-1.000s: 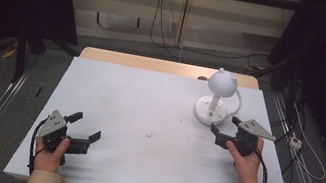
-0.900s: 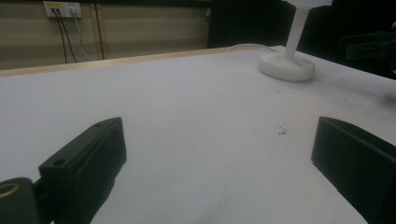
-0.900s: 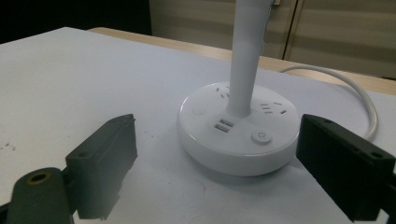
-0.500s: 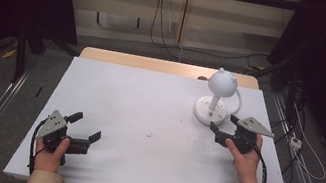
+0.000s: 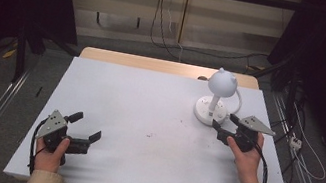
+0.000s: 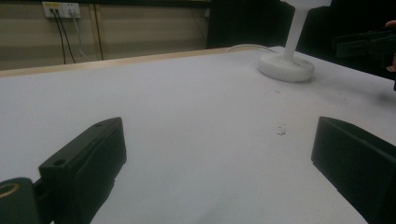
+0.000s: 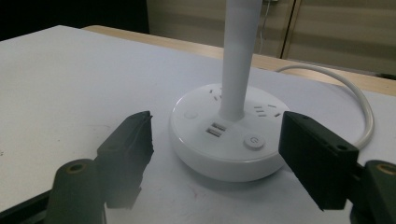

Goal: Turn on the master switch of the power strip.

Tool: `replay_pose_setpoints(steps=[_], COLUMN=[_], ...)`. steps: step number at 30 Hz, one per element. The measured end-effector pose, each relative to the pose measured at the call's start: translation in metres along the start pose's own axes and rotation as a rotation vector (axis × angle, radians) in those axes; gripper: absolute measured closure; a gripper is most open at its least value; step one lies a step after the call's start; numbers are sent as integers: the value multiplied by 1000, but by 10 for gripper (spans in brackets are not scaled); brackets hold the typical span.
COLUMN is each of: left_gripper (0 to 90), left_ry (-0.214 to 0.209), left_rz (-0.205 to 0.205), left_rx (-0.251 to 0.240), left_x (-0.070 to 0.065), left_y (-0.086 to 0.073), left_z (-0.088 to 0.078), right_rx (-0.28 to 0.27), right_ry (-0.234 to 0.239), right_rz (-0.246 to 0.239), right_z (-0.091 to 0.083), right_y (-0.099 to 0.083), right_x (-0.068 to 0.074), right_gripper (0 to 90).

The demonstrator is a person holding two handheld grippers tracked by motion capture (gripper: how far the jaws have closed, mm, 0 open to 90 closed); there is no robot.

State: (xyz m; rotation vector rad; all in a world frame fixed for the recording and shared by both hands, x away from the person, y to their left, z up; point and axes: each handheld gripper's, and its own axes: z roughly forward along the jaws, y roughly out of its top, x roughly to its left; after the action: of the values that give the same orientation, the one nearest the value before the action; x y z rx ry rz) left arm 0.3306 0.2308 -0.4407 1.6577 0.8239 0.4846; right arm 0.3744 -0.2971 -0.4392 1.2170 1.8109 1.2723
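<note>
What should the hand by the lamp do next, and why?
Probably ease the right gripper forward a little. Its jaws have just been closing but stand open, with the white desk lamp's base just ahead and not yet between them. Its round power button faces the gripper, so that is likely the target.

The table (image 5: 146,119) is lying open across its middle and left, giving a claw free passage there. A lamp (image 5: 214,98) is standing at the right rear, blocking that corner; its cord (image 7: 359,100) is looping behind the base. The right claw (image 5: 224,123) is sitting just beside the base, jaws closing in, nothing between them.
</note>
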Motion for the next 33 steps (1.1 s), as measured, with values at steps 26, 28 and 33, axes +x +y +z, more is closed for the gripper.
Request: replay_pose_setpoints(steps=[26,28,33], left_gripper=[29,29,29], left_ry=[-7,-7,-7], left_rz=[-1,-1,0], left_rx=[-2,-2,-3], left_x=[0,0,0], left_y=[-1,-1,-1], left_z=[0,0,-1], right_rx=[20,17,26], right_ry=[-10,-4,2], right_rz=[8,14,17], right_z=[5,6,8], right_y=[7,7,8], right_x=[-8,-9,-11], right_gripper=[561,602,681])
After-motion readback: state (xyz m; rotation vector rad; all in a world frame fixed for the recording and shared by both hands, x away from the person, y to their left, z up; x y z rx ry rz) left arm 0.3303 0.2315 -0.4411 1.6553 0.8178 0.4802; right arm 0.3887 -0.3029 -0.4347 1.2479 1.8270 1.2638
